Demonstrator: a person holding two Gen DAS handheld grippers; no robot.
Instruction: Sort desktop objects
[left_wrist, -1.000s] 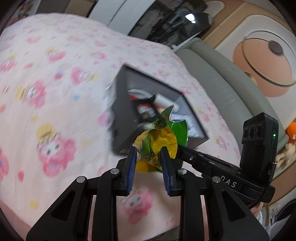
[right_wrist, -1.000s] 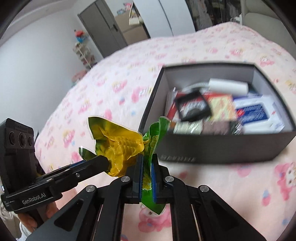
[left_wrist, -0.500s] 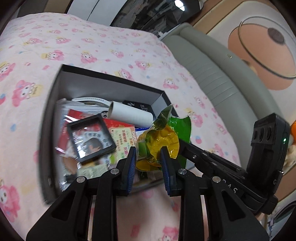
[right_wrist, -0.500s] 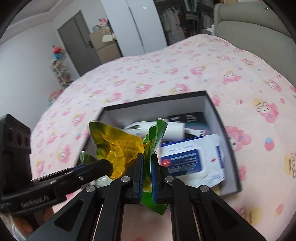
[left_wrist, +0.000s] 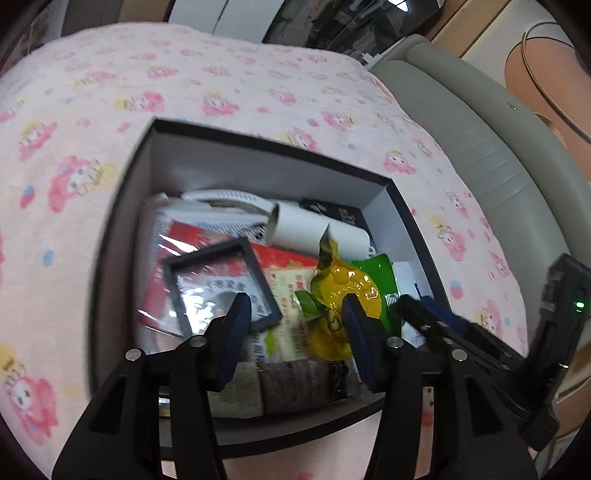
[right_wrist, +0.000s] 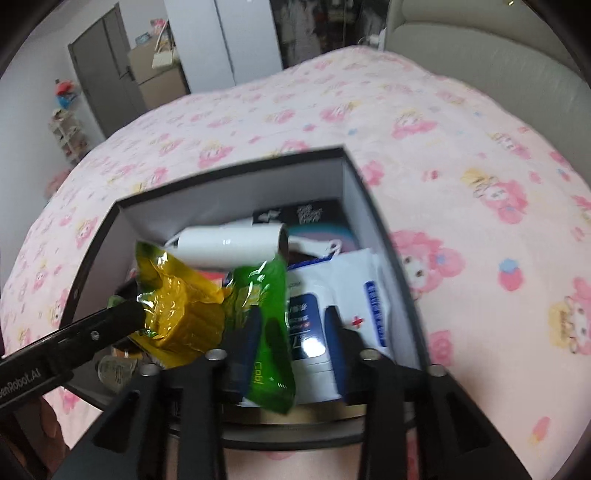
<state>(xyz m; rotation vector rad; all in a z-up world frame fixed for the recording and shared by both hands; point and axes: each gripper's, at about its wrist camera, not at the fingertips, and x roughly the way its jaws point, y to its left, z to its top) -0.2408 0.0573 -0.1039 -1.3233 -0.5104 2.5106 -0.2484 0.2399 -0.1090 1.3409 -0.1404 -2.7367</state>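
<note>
box (left_wrist: 258, 147) near wall behind jaws, packet print (left_wrist: 291, 291) blurred, unreadable

I see a crinkled yellow-and-green snack packet (right_wrist: 207, 306) hanging over the black box (right_wrist: 229, 168). That box already holds other items.

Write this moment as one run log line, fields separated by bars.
phase: release | item: yellow-green wrapper over box | left gripper: opening | right gripper: opening

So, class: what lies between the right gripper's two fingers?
The green end of the snack packet, hanging loose as the right gripper opens, shown in the right wrist view.
</note>
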